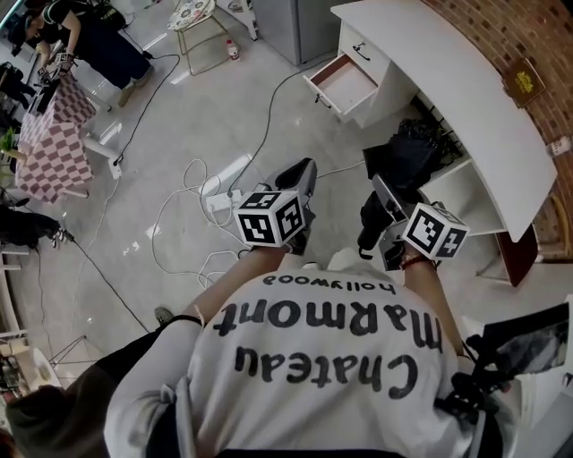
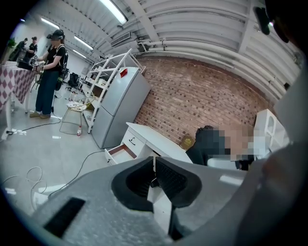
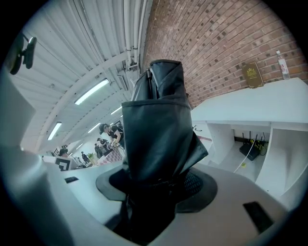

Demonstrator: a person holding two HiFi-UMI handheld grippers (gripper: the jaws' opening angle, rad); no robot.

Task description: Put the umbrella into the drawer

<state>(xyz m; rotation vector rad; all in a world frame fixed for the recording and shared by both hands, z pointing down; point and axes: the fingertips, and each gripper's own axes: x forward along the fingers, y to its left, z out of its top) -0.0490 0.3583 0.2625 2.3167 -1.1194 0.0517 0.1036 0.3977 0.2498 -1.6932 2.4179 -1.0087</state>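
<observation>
A folded black umbrella (image 3: 159,129) in its sleeve stands up between the jaws of my right gripper (image 3: 156,185), which is shut on its lower part. In the head view the right gripper (image 1: 380,215) carries the umbrella (image 1: 369,228) in front of my body. To its left, my left gripper (image 1: 300,179) is shut with nothing in it; its pads (image 2: 168,178) nearly meet. The open drawer (image 1: 345,82), pinkish inside, sticks out of the end of the white desk (image 1: 448,80), farther ahead. The left gripper view shows the same drawer (image 2: 120,153) beyond the jaws.
Cables and a power strip (image 1: 219,204) lie on the glossy floor ahead. A dark-clothed person (image 2: 211,144) sits at the desk. A grey fridge (image 2: 120,103) and a stool (image 1: 192,18) stand beyond the drawer. A checkered table (image 1: 54,134) with people is at far left.
</observation>
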